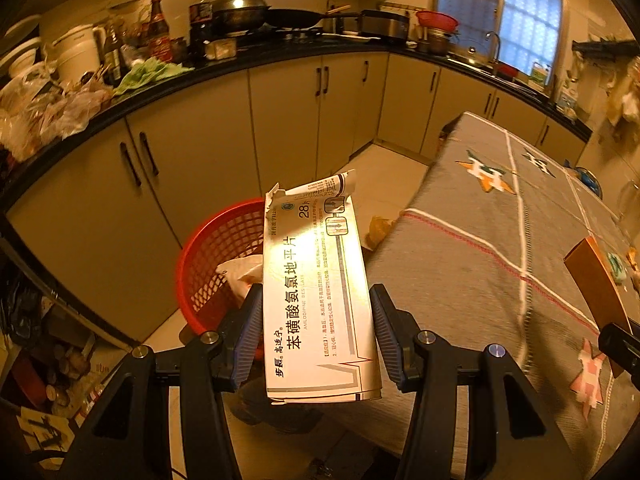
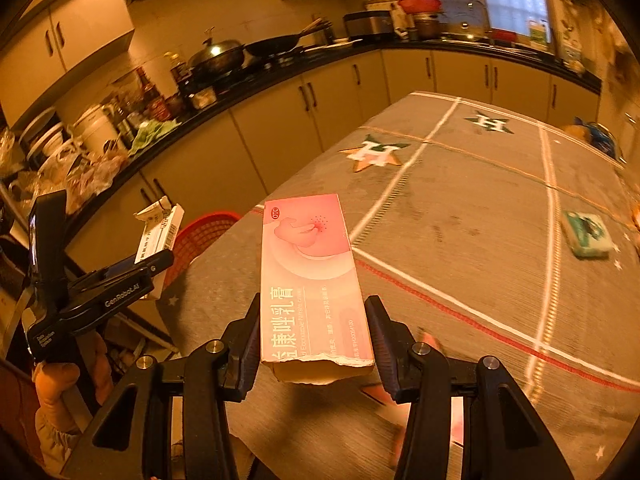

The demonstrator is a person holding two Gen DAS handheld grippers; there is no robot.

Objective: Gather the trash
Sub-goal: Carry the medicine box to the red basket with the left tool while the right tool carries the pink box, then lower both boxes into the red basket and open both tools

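My left gripper (image 1: 316, 320) had its jaws clamped on a torn white medicine box (image 1: 316, 292), above the red trash basket (image 1: 216, 264). My right gripper's (image 2: 314, 332) jaws gripped a pink ointment box (image 2: 310, 280) over the worktop (image 2: 460, 216).

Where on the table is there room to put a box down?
Lots of bare tablecloth lies between the orange star and the green packet, and past the red line too. The black counter is crowded with pots, bottles and bags.
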